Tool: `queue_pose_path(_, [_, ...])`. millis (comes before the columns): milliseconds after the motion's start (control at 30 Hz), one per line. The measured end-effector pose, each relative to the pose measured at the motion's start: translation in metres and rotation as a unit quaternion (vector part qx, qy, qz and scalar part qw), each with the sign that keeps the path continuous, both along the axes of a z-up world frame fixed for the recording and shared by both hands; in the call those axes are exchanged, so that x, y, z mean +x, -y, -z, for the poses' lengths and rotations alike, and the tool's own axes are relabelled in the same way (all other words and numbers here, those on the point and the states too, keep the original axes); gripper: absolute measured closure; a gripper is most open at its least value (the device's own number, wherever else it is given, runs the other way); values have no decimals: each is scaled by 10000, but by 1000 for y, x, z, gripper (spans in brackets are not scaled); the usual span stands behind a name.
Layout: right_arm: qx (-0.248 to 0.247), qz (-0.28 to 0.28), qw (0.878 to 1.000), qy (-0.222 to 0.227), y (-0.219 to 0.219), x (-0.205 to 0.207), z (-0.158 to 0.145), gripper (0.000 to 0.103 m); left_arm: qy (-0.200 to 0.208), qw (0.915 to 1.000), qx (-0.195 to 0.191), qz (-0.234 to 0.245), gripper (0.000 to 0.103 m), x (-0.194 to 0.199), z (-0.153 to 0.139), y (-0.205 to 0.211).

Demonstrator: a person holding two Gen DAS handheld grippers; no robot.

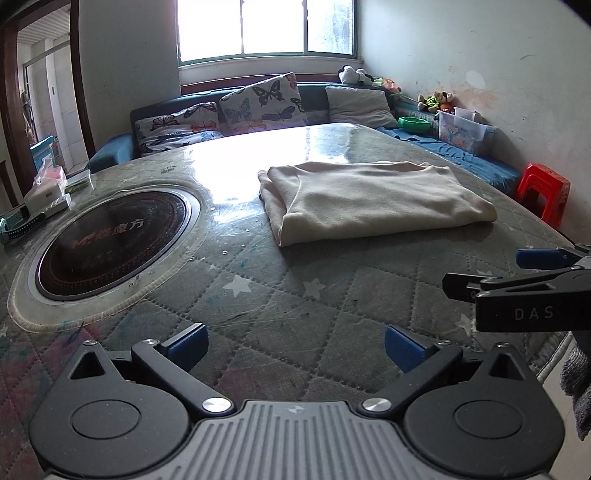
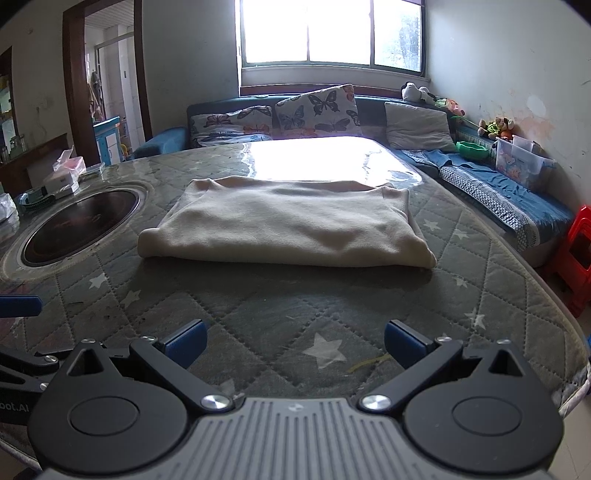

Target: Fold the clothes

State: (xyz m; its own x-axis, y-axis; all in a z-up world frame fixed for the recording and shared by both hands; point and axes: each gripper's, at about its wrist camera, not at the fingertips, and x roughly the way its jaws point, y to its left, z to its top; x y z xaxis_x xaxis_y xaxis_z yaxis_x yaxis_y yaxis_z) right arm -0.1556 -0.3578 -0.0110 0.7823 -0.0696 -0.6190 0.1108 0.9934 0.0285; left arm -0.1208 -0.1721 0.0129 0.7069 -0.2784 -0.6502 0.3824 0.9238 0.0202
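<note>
Left claw: our left claw (image 1: 295, 349) hangs low over the near edge of the table (image 1: 332, 295), its blue-tipped fingers (image 1: 188, 341) spread wide with nothing between them.
Right claw: our right claw (image 2: 293, 343) hangs likewise over the near edge, fingers wide apart and empty; in the left wrist view we see it come in from the right (image 1: 491, 273), side on.
Garment: the cream garment (image 2: 288, 225) lies folded into a flat rectangle in the middle of the table, well apart from both claws, its rounded fold edge toward us.
Table: we see a quilted grey cover with white stars under a glossy clear sheet.
Cooktop: a round dark induction cooktop (image 1: 114, 240) is set into the table, left of the garment.
Behind: a blue sofa (image 2: 509, 199) with butterfly cushions (image 2: 317, 110) stands under the window (image 2: 332, 33); a red stool (image 1: 543, 190) stands at the right.
</note>
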Motion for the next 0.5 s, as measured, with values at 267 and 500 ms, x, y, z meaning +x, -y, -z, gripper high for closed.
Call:
queue_pose_path(267, [-8,-16,10000,-20,-2,-2,0,0,30,10000,7,9,0,-4,-1,0])
queue_pose_path(500, [-14,-28,10000,-27,-3,-4,1,0,50,10000,10,32,0,-6,-1,0])
